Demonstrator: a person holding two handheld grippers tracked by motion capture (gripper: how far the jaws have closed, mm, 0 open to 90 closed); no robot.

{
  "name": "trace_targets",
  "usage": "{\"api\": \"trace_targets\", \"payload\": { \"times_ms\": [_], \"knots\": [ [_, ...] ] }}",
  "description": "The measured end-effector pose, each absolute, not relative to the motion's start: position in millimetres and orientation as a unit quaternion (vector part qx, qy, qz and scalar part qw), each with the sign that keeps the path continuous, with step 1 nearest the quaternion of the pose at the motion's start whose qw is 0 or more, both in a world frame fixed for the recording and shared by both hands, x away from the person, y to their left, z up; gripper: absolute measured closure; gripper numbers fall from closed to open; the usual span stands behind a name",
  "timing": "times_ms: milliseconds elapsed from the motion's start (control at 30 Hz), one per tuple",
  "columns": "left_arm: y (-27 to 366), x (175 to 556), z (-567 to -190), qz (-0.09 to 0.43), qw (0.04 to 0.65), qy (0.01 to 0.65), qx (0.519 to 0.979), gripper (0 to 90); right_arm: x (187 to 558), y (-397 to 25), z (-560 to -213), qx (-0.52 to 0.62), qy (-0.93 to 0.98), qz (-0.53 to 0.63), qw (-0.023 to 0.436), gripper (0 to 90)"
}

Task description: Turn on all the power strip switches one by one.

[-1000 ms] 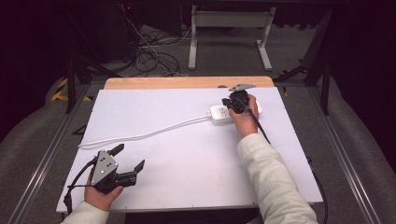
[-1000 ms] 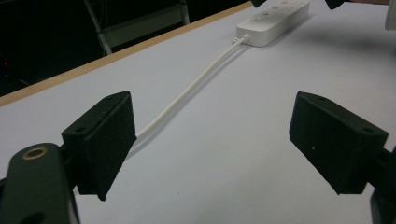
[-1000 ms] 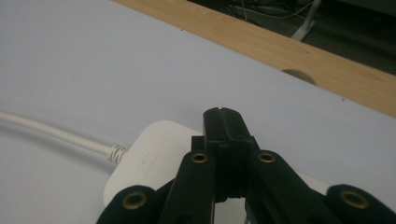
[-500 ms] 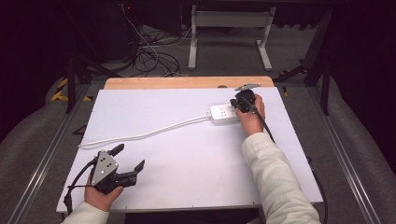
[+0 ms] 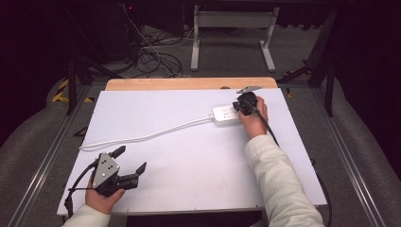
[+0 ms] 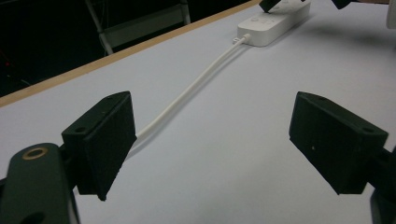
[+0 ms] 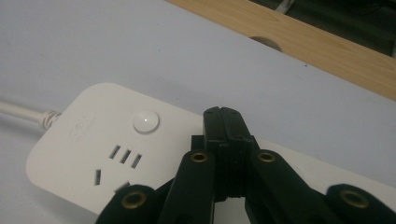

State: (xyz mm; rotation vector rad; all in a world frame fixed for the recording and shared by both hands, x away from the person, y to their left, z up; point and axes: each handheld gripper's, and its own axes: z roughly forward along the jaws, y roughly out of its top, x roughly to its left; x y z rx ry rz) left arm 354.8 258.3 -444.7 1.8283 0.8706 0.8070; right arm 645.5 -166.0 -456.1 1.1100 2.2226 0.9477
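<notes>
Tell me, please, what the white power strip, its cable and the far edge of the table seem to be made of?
Power strip: probably hard plastic, smooth and slightly glossy; its round button catches a small highlight.
Cable: likely a rubbery or soft plastic sheath, since it curves loosely across the table.
Far table edge: looks like light wood or a wood-grain laminate, pale brown with faint streaks; I cannot tell which.

power strip: smooth glossy white plastic | cord: smooth white sheath | table: matt white top, bare wood far edge | jaws: matt black plastic | sleeve: pale cloth
</notes>
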Motion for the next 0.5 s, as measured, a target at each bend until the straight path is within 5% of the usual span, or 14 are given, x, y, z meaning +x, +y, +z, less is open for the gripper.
{"api": "trace_targets", "payload": {
  "times_ms": [500],
  "knots": [
    [257.9, 353.8, -444.8, 0.326, 0.465, 0.356, 0.742, 14.9, 644.2, -159.8, -459.5, 0.411, 0.807, 0.350, 0.237, 90.0]
  ]
}}
